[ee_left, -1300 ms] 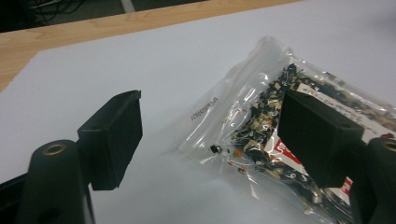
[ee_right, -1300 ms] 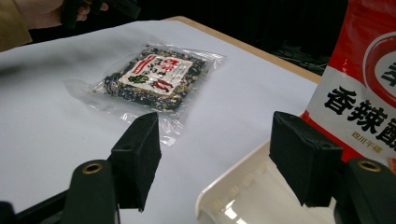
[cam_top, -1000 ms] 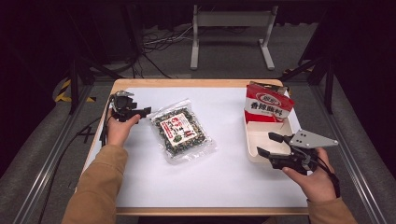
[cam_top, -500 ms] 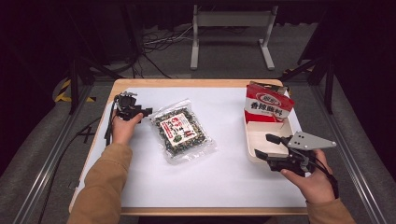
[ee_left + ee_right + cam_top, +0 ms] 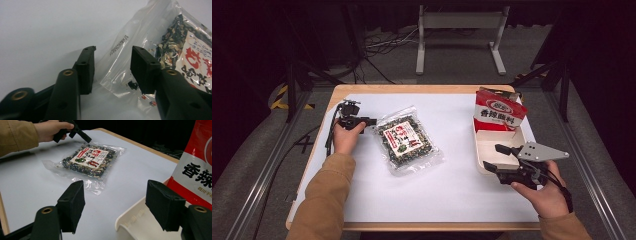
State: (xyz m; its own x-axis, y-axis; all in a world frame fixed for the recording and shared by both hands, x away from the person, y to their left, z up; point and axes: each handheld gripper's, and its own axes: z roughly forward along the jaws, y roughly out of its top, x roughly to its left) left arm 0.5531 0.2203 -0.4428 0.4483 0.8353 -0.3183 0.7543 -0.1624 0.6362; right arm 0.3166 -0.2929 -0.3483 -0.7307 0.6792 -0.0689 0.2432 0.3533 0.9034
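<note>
A clear bag of dark dried food with a red-and-white label [image 5: 404,140] lies flat on the white table sheet. My left gripper [image 5: 369,120] is at its far left corner. In the left gripper view the bag's clear sealed edge [image 5: 120,50] lies between the jaws. The jaws have just been closing, but a gap remains and the pads do not press on the plastic. My right gripper [image 5: 499,157] hovers open with nothing in it over the near end of a white tray [image 5: 482,150]. A red snack packet [image 5: 498,112] stands in the tray's far end.
The wooden table edge [image 5: 412,89] frames the white sheet. A metal stand [image 5: 459,22] and cables lie on the floor beyond. In the right gripper view, the tray's rim [image 5: 130,220] is just under the jaws, and the red packet [image 5: 197,170] is close on the right.
My left gripper has sunk a little toward the bag's corner and its jaws have narrowed. The right gripper and the packets have not moved.
</note>
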